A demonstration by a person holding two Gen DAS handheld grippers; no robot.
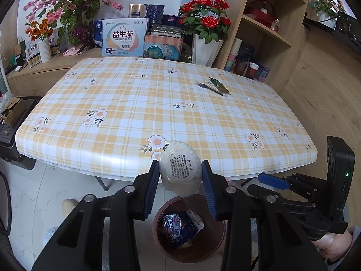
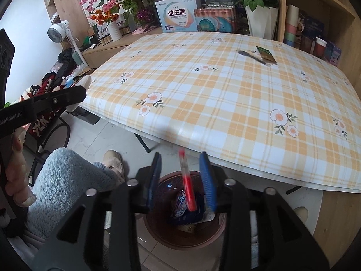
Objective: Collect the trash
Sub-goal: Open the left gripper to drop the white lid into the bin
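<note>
Left tongs (image 1: pixel 180 176): clenched on a white wrapped ball (image 1: pixel 179 169) with a printed label, pads pressing both sides. Ball held in the air just off the near edge of the table (image 1: pixel 158 103), directly above the brown trash bin (image 1: pixel 216 241) on the floor.

Right tongs (image 2: pixel 182 176): released, fingers spread apart. Red tube (image 2: pixel 187 185), blurred, upright and slightly tilted, lying in the gap between the fingers, touching neither as far as visible; lower end over the mouth of the bin (image 2: pixel 162 232).

Bin contents: blue snack wrapper (image 1: pixel 178 228) and some pale scraps beneath.

Remaining on the plaid cloth, far right part, well apart from both tongs: black pen (image 1: pixel 211 89) and green sachet (image 1: pixel 218 84), just beside each other, sachet partly overlapping the pen.

Right tongs also visible in the left view at the right edge (image 1: pixel 273 180), beside the left tongs. Left tongs visible at the left edge of the right view (image 2: pixel 67 97).
</note>
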